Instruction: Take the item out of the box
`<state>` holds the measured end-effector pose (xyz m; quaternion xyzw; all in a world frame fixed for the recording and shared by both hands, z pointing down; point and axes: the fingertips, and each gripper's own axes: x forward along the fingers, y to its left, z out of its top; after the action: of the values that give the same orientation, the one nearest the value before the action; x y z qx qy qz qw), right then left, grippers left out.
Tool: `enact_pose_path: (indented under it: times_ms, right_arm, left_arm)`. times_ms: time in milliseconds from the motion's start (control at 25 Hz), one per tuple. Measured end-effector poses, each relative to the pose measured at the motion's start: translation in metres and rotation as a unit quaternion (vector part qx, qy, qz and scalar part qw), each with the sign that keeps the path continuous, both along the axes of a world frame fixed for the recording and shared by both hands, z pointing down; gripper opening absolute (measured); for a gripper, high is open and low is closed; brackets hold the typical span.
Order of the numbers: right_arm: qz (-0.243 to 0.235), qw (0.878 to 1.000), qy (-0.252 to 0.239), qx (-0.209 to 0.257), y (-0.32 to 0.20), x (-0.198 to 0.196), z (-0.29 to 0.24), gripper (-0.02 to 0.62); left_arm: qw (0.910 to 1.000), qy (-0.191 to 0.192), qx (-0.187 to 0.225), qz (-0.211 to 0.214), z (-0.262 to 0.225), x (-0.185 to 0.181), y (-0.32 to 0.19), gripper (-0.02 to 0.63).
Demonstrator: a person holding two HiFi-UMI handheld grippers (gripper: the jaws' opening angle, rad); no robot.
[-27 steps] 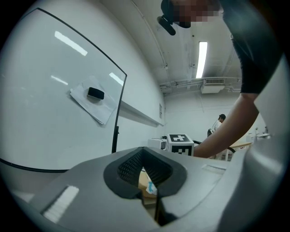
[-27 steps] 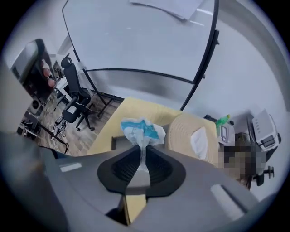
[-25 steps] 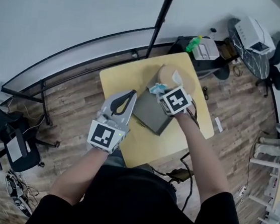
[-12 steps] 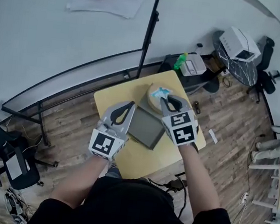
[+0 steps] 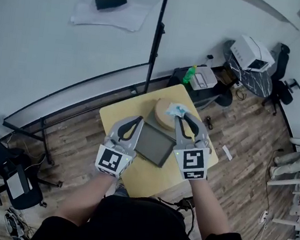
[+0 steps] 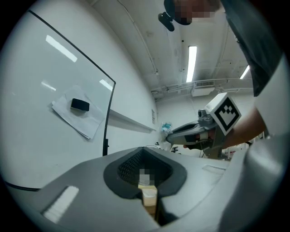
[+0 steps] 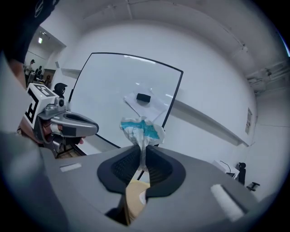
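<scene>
Two grippers are over the yellow table, one on each side of the grey box. On the near left, the left gripper has its jaws pressed together with nothing between them, and its tip is just beside the box's left edge. On the right, the right gripper is clenched on the item, a crumpled white and blue packet pinched by its lower end. The rest of the packet stands up above the jaw tips. From the head view the item sits beyond the box's far right corner, over a round tan disc on the far side of the table. It looks clear of the box, and the gripper view shows it against the whiteboard, so it seems to be lifted.

The extraction step seems done and the item is in carry. The next move probably calls for a bare patch of table away from the box. The right gripper would lower there and let its jaws go only once the packet rests.
</scene>
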<state>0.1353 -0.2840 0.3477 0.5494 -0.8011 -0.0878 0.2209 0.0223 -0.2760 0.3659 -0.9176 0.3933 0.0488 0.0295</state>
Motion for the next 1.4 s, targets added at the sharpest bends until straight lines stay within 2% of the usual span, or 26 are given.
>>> enact_pose_path:
  times_ms: [240, 560, 960, 1400]
  right_arm:
    - [0.005, 0.998, -0.025, 0.049, 0.013, 0.000, -0.007, 0.049]
    - [0.014, 0.995, -0.063, 0.077, 0.029, 0.002, -0.003, 0.049]
    - [0.038, 0.990, -0.120, 0.071, 0.040, 0.011, 0.023, 0.049]
    - [0.057, 0.989, -0.125, 0.058, 0.038, 0.026, 0.042, 0.048]
  left_arm:
    - [1.0000, -0.003, 0.004, -0.003, -0.001, -0.001, 0.000, 0.000]
    - [1.0000, -0.004, 0.002, -0.007, 0.000, -0.003, 0.000, 0.000]
    - [0.9999, 0.002, 0.009, -0.005, -0.004, -0.004, 0.002, -0.001]
    - [0.9999, -0.002, 0.007, -0.007, -0.002, -0.008, 0.004, 0.000]
